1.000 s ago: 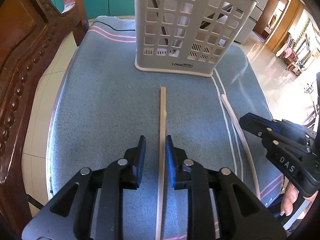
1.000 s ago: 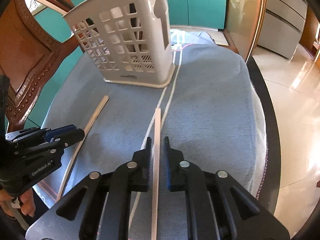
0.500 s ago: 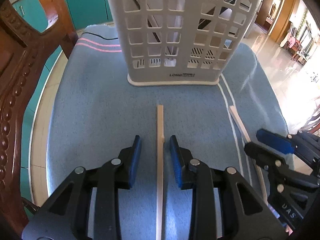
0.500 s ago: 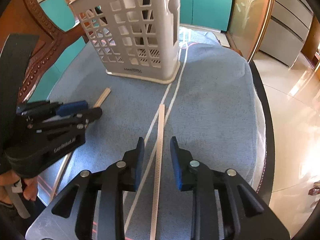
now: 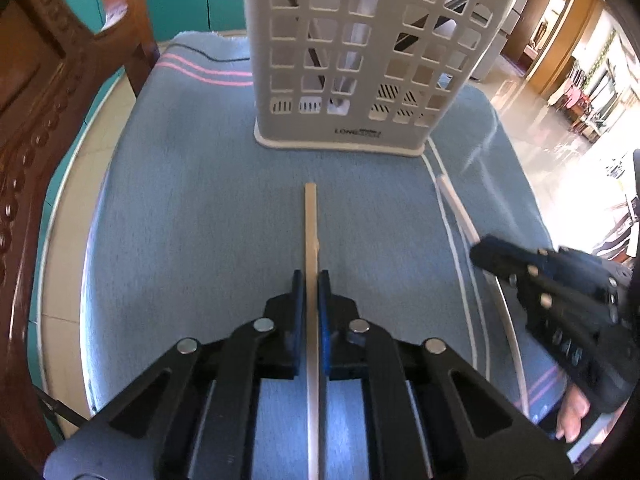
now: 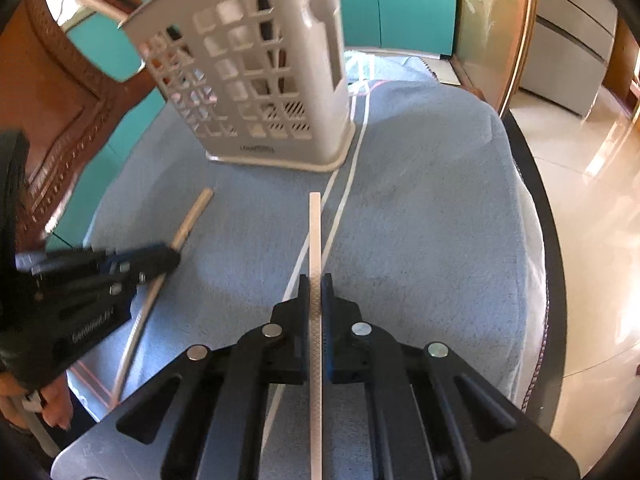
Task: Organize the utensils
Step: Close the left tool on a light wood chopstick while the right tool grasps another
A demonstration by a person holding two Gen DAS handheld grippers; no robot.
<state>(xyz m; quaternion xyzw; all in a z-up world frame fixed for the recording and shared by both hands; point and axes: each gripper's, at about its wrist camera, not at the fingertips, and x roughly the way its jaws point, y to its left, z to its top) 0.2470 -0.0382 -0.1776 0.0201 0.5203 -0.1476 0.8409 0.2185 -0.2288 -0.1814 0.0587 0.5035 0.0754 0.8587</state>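
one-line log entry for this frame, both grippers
left gripper: shut on wooden chopstick | right gripper: shut on white chopstick | both chopsticks point at basket | cloth underneath

Left gripper (image 5: 311, 280): matte black plastic linkage arms, round silver screws at the pivots, blue pads (image 5: 323, 312) lining the fingers. Right gripper (image 6: 316, 284) looks the same. White lettering marks the left one's side. Bare fingers (image 5: 572, 416) show beneath.

Teal cabinets (image 6: 396, 0), carved wooden chair (image 5: 44, 92), glossy floor (image 6: 592, 168)
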